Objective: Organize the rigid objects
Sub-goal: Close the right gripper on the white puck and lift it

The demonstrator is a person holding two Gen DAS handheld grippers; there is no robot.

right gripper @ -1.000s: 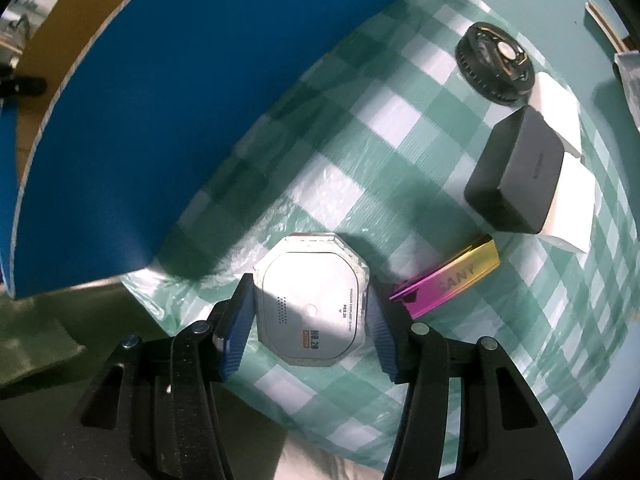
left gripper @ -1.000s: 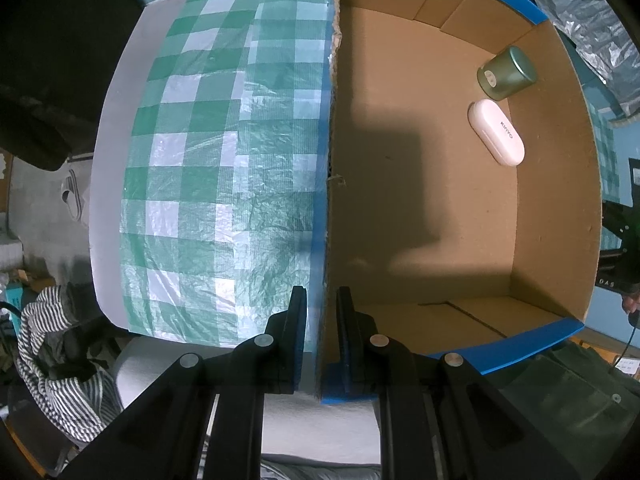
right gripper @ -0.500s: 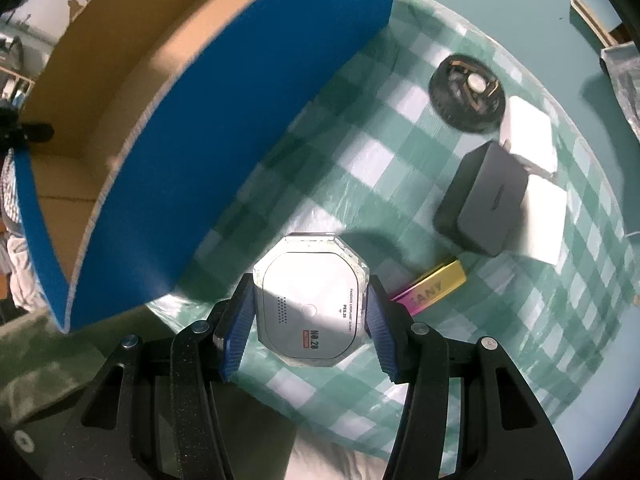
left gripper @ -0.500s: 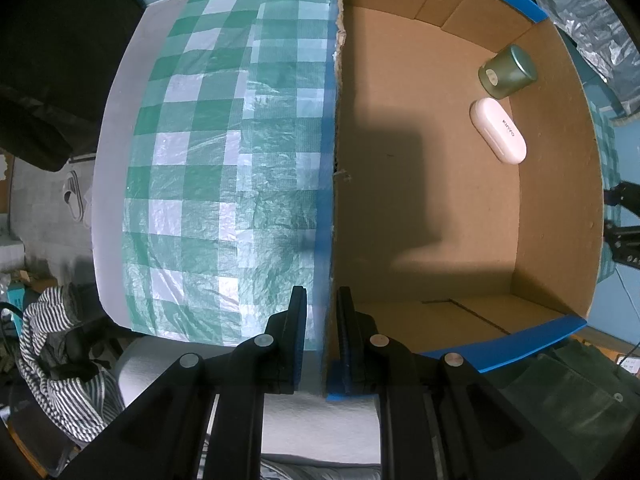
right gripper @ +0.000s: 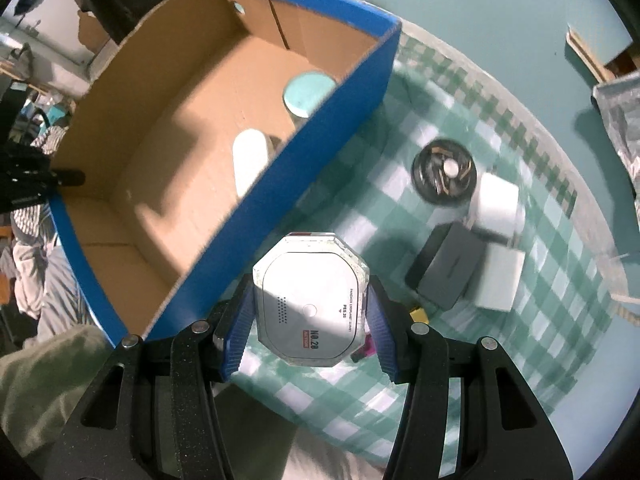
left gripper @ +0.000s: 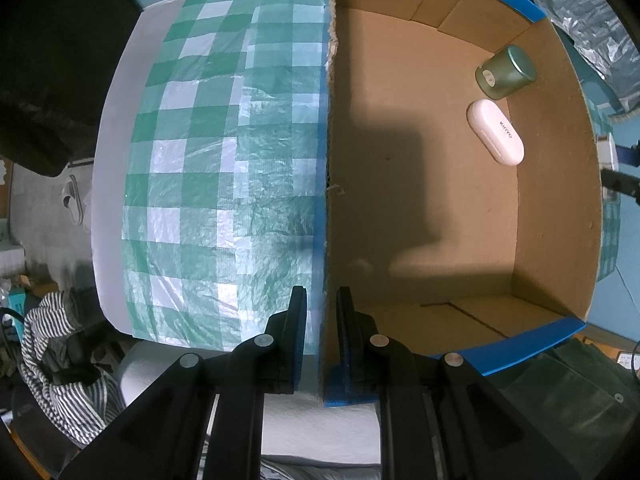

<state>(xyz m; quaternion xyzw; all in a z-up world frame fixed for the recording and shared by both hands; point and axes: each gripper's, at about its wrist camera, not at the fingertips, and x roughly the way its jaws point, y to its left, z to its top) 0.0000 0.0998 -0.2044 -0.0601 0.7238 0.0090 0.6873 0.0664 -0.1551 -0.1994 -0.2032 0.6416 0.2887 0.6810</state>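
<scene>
My left gripper [left gripper: 322,312] is shut on the near left wall of the blue cardboard box [left gripper: 328,160], one finger outside and one inside. Inside the box lie a white oval case [left gripper: 496,132] and a green cylindrical jar [left gripper: 505,73] at the far right. My right gripper [right gripper: 310,312] is shut on a white octagonal case [right gripper: 310,300], held in the air beside the box's blue wall [right gripper: 280,184]. The white oval case [right gripper: 250,160] and the jar's pale lid [right gripper: 308,94] show inside the box in the right wrist view.
On the green checked cloth [right gripper: 540,320] lie a black round fan [right gripper: 444,170], two white blocks [right gripper: 496,204], a dark grey box [right gripper: 446,272] and a pink-yellow bar [right gripper: 368,350] partly hidden under the case. Striped clothing [left gripper: 60,368] lies below the table edge.
My right gripper has risen off the cloth with the octagonal case and the box interior has come into its view. The left gripper and box have stayed still.
</scene>
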